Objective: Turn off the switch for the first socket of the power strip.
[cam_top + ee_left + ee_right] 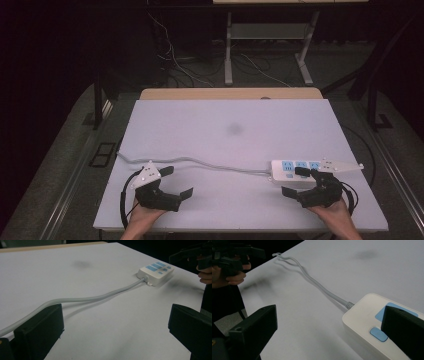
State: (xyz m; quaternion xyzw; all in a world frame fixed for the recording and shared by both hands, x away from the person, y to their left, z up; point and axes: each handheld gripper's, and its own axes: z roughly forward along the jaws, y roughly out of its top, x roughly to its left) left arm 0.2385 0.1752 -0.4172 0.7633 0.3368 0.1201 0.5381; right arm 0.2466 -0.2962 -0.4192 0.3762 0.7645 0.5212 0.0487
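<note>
A white power strip [292, 171] with blue sockets lies at the right front of the white table [225, 120]. Its grey cable [200, 162] snakes left to the table's left edge. My right gripper [296, 181] hovers open just in front of the strip, one jaw over its near end. In the right gripper view the strip [367, 317] sits partly behind the right jaw, and the gripper [327, 330] holds nothing. My left gripper [176, 182] stands open at the left front, right beside the cable [100, 296], which passes behind its left jaw. The strip [156, 271] shows far off.
A dark smudge [234, 130] marks the table's middle. A wooden edge [230, 93] runs along the back. Behind it stand a white desk frame [229, 55] and loose wires [175, 65] on the floor. The table's front edge lies just under both hands.
</note>
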